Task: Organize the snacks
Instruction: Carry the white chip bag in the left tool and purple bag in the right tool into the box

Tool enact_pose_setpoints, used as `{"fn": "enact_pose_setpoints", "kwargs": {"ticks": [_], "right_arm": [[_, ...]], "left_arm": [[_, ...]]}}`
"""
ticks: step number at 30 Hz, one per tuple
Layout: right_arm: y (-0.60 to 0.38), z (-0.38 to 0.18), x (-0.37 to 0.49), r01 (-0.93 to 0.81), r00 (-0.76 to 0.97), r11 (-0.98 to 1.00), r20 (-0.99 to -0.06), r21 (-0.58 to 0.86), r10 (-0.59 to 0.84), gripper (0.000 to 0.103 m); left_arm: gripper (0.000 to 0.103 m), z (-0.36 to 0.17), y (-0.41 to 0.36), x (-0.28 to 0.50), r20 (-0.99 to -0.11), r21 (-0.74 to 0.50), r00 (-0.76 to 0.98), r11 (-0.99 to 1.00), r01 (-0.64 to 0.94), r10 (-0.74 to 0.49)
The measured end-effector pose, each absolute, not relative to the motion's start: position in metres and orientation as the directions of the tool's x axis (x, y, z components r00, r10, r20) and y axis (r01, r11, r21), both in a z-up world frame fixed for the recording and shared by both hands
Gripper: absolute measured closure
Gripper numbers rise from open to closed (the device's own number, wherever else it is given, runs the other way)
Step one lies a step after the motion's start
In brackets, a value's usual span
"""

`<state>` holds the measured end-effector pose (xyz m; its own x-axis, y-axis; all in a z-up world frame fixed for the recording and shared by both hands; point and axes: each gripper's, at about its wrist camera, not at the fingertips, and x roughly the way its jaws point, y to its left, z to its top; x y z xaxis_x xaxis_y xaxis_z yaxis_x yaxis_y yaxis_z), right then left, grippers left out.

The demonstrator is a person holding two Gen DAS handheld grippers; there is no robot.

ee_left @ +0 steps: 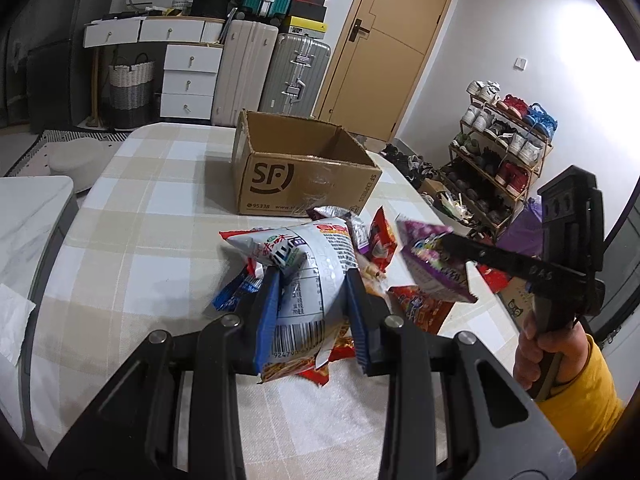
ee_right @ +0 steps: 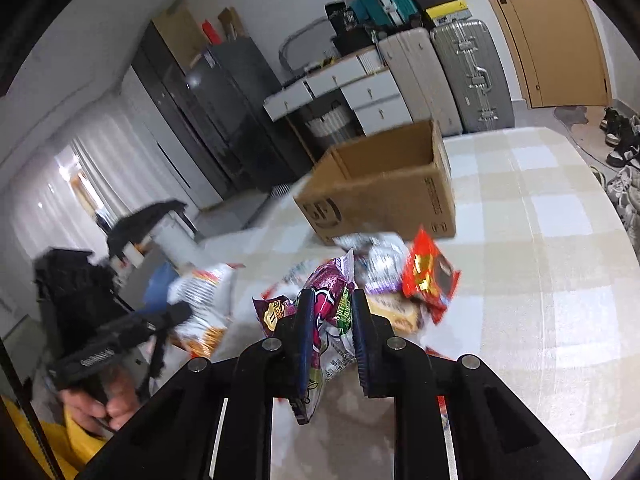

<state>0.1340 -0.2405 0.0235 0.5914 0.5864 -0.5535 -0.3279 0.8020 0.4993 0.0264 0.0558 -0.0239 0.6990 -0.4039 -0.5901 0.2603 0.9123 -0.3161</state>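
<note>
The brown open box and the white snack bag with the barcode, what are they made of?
Brown open box: probably corrugated cardboard, matte, with raw torn edges and printed logo. White snack bag with the barcode: seemingly thin plastic film, glossy and crinkled, with shiny highlights.

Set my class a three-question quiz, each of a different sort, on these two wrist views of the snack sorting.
1. True or false: the left gripper is shut on the white snack bag.
2. The right gripper holds which bag? A purple snack bag; B red; C blue.
3. Fill in: the cardboard box on the checked table stands ____ at the top.

Key: 1 true; 2 A; 3 open.
</note>
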Motion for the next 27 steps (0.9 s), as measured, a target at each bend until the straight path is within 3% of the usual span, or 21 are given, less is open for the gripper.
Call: {"fn": "enact_pose_setpoints", "kwargs": {"ticks": [14,21,27], "right_arm": [[-0.247,0.104,0.204,-0.387,0.618,0.753,-0.457,0.532,0.64,0.085],[-0.235,0.117,0.272,-0.384,0.596,0.757,-0.484,0.528,0.64,0.085],[-0.221,0.093,0.337,-0.339,0.553,0.782,-0.562,0.523,0.615,0.085]], "left_arm": [[0.074,0.035,0.046,0.104,-0.57,-0.282,0.714,0.914,0.294,-0.405],[0.074,0.068,0.028,0.18,-0.579,-0.262,0.716,0.921,0.29,-0.39],[0.074,0.063,0.012,0.263,-0.642,-0.247,0.682,0.936,0.25,-0.352]]}}
